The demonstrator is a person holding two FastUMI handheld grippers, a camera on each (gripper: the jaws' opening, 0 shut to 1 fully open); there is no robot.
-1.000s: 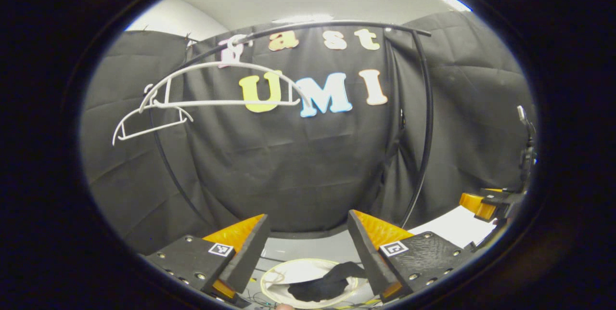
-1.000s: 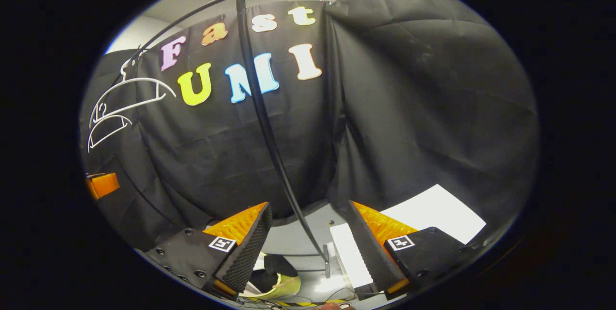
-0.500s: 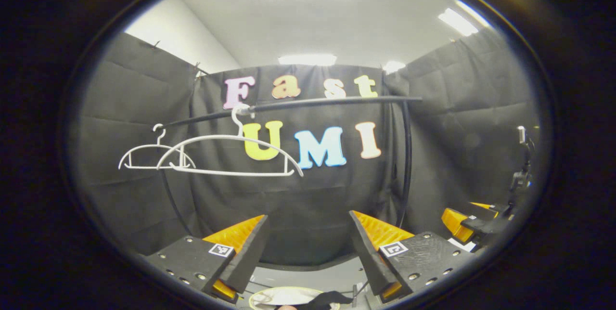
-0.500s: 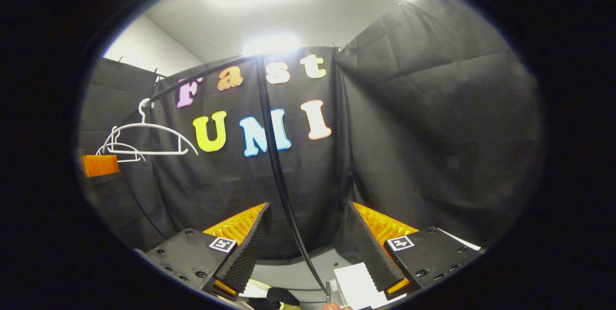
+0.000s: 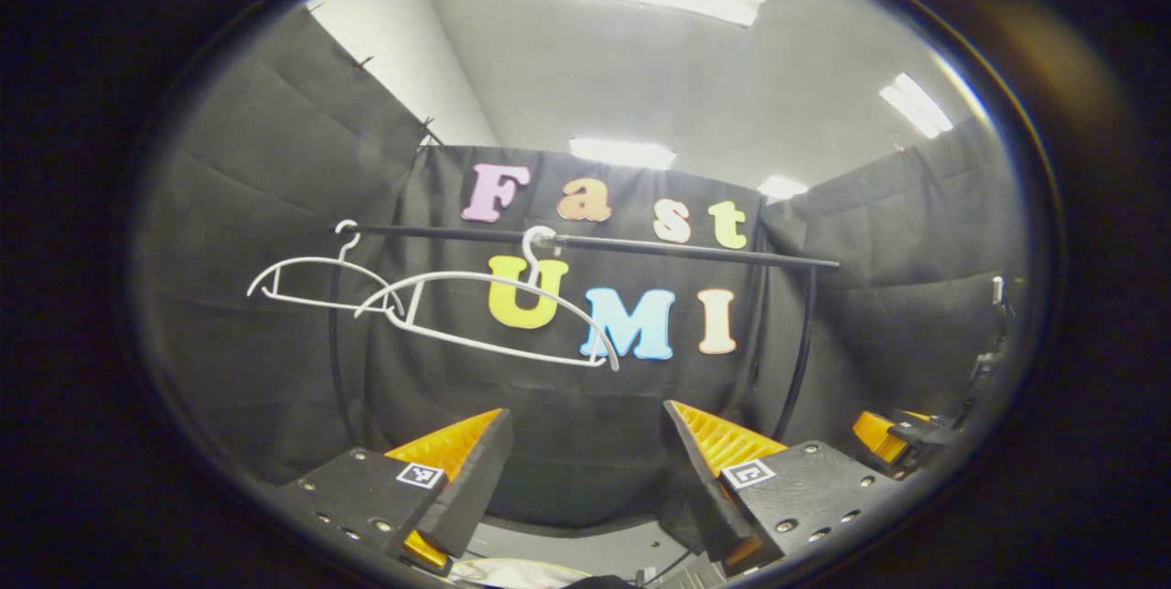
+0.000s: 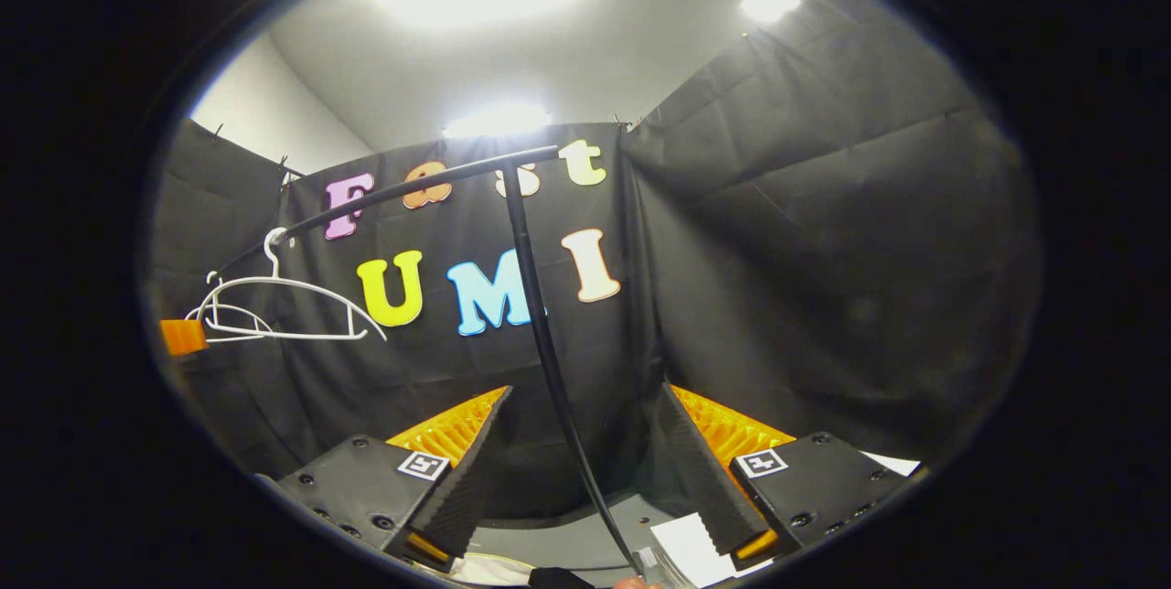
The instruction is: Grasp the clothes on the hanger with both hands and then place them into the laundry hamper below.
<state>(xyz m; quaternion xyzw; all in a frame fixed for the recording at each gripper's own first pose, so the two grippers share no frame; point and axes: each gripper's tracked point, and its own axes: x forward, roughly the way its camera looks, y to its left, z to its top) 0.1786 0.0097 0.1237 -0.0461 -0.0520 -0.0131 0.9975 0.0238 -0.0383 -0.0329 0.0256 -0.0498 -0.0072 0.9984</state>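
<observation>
Black-draped booth, two bare white wire hangers hanging on the black metal rail; left gripper and right gripper are pointing up, jaws apart and empty, so retreating level and clear of the rail seems best.

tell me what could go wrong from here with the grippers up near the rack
Both hangers on the rail look bare, so reaching up again would likely grab nothing. The right gripper is open with the rack's upright pole running between its fingers; closing or swinging sideways could knock the rack. The left gripper is open too, holding nothing.
</observation>
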